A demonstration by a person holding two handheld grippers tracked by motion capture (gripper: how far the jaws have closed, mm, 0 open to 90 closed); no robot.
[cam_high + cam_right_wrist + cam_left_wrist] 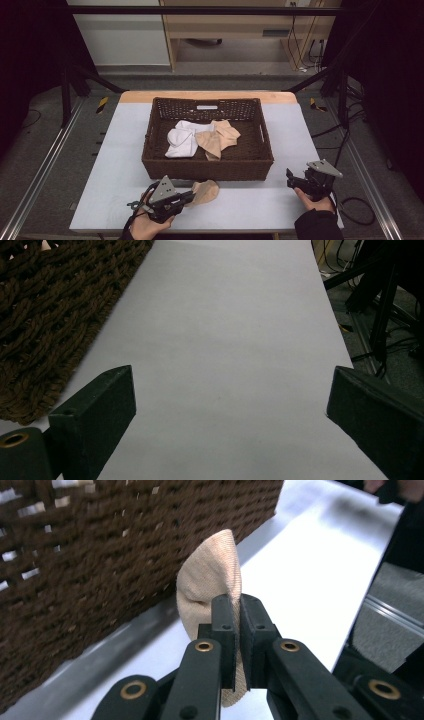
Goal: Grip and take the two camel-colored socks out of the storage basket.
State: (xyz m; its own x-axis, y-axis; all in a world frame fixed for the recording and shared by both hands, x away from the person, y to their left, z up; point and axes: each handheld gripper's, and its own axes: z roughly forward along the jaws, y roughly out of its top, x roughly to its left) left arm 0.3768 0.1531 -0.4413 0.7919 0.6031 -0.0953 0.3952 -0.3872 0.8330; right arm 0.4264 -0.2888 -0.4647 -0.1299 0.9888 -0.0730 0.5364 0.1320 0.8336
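- left gripper (187, 197) clamped on a beige sock (206, 191); in the left gripper view the jaws pinch the sock (210, 580) fabric between them, nearly together
- the held sock sits just in front of the basket (207, 170) front wall, outside it, low over the counter (280, 200); can't tell if it touches the counter
- in the left gripper view the sock stands up past the jaw tips, right beside the woven basket (90, 565) wall
- right gripper (292, 179) at the near right of the counter, well apart from the basket; jaws wide apart, nothing between them
- right gripper view: bare counter (225, 340) between the jaws, basket corner (55, 310) at upper left
- inside the basket: white socks (182, 139) on the left, beige socks (218, 137) on the right, touching each other
- basket sits mid-counter, toward the far edge
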